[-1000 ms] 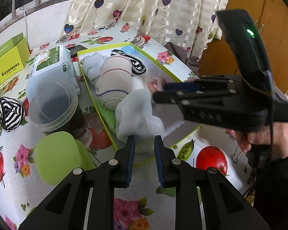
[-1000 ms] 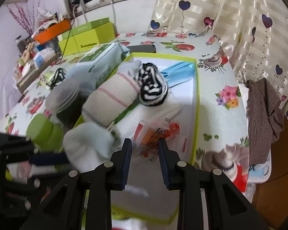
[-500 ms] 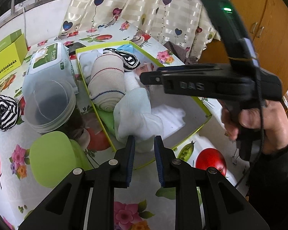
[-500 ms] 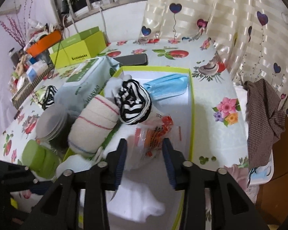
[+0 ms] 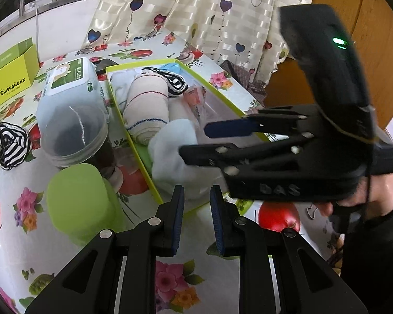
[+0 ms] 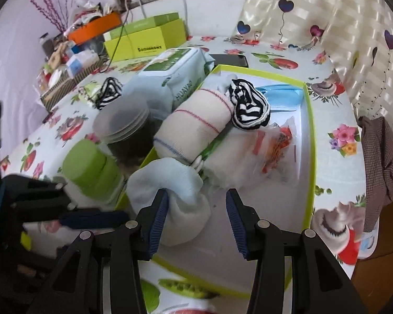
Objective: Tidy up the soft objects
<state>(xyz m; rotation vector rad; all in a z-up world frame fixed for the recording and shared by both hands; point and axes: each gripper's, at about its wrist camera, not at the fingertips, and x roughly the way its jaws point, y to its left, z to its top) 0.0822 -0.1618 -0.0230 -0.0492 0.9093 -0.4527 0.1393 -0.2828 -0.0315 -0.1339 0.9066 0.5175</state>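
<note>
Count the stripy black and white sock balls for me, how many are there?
2. One stripy ball sits in the green-edged box by the beige roll. The other lies on the table, left of the jar. More may be hidden.

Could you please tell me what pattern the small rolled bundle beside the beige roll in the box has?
Black and white stripes on the bundle; clearest in the right wrist view.

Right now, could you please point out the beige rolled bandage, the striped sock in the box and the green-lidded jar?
beige rolled bandage (image 6: 196,123): right wrist view, mid-roll.
striped sock (image 6: 250,108): right wrist view, its middle.
green-lidded jar (image 5: 74,196): left wrist view, lid top.
</note>
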